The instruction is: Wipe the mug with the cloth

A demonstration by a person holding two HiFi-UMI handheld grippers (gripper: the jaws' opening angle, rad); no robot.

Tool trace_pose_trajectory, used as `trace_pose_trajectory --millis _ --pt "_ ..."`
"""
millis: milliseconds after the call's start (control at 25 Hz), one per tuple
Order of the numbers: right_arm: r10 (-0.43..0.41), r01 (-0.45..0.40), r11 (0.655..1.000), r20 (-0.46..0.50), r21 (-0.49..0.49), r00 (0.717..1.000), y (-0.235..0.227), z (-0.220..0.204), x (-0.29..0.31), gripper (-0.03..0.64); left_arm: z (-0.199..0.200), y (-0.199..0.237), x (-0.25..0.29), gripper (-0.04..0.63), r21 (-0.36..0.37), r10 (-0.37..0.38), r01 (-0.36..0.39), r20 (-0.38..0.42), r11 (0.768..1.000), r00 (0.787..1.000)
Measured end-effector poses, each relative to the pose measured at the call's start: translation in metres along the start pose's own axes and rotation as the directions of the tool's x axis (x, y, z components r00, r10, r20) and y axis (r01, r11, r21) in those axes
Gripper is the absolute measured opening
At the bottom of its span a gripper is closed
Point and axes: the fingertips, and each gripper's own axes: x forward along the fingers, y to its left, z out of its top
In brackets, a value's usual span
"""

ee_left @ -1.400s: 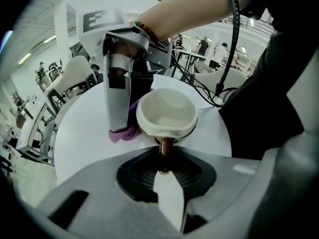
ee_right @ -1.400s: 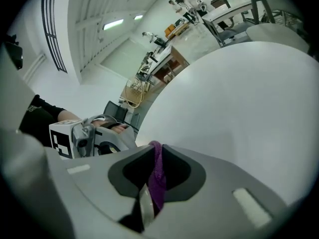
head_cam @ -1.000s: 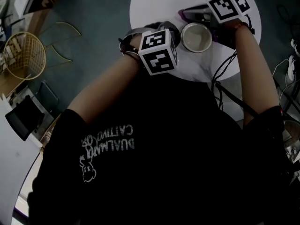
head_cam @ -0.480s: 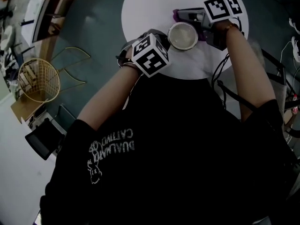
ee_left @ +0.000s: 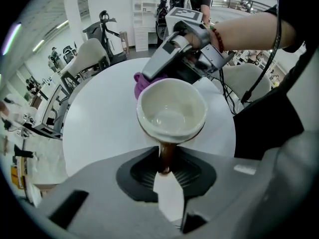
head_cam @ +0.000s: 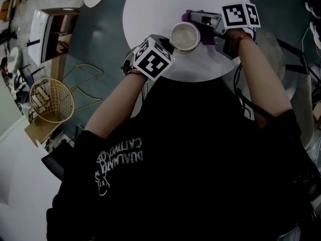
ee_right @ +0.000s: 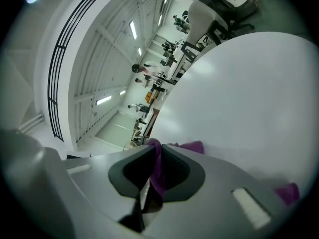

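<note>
- Purple cloth [ee_right: 157,176] is pinched between the right gripper [ee_right: 152,178]'s jaws, which are pressed together on a fold of it; more of it bunches past the jaw tips, and another bit shows at the lower right of the right gripper view.
- From the head view, the purple cloth [head_cam: 189,15] sits at the far side of the mug [head_cam: 184,36], with the right gripper reaching in from the right, its marker cube [head_cam: 240,14] on top.
- Seen from the left gripper view, the cloth [ee_left: 141,83] is close against the mug's far-left outer wall; whether it actually touches cannot be told.
- The left gripper [ee_left: 166,169] has its jaws closed on the mug's brown handle [ee_left: 167,156], the handle narrow between the dark pads.
- The mug [ee_left: 172,108] is cream inside and looks empty, and it is held upright with its mouth facing up toward the camera.
- The mug is over the near part of a white round table [head_cam: 155,6]; whether its base rests on the tabletop cannot be told.
- The left gripper's own marker cube [head_cam: 152,59] is just beside the mug, at the table's near edge.
- The person's bare forearms run from a black T-shirt [head_cam: 165,149] with white print up to both grippers.
- On the floor to the left, well apart from the table, stands a yellow wire chair [head_cam: 51,100].
- Behind the table, the left gripper view shows pale chairs [ee_left: 88,55] and white shelving.
</note>
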Motion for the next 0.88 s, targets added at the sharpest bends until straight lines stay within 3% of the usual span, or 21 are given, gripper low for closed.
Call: trace_pose_trajectory --millis 240,560,880 --pt "-0.016 0.013 0.999 0.071 0.034 0.997 -0.002 -0.013 -0.032 0.041 0.006 -0.008 -0.002 0.061 -0.010 0.006 -0.006 0.006 1.000 1.000" --pt "-0.017 -0.003 0.994 0.186 0.105 0.982 0.001 -0.031 -0.070 0.041 0.016 -0.023 -0.006 0.063 0.007 0.009 -0.009 -0.045 1.000 0.999" --pt "-0.011 -0.015 0.994 0.231 0.110 0.973 0.004 -0.048 -0.082 0.040 0.015 -0.024 -0.006 0.066 -0.010 0.009 -0.010 -0.064 1.000 0.998"
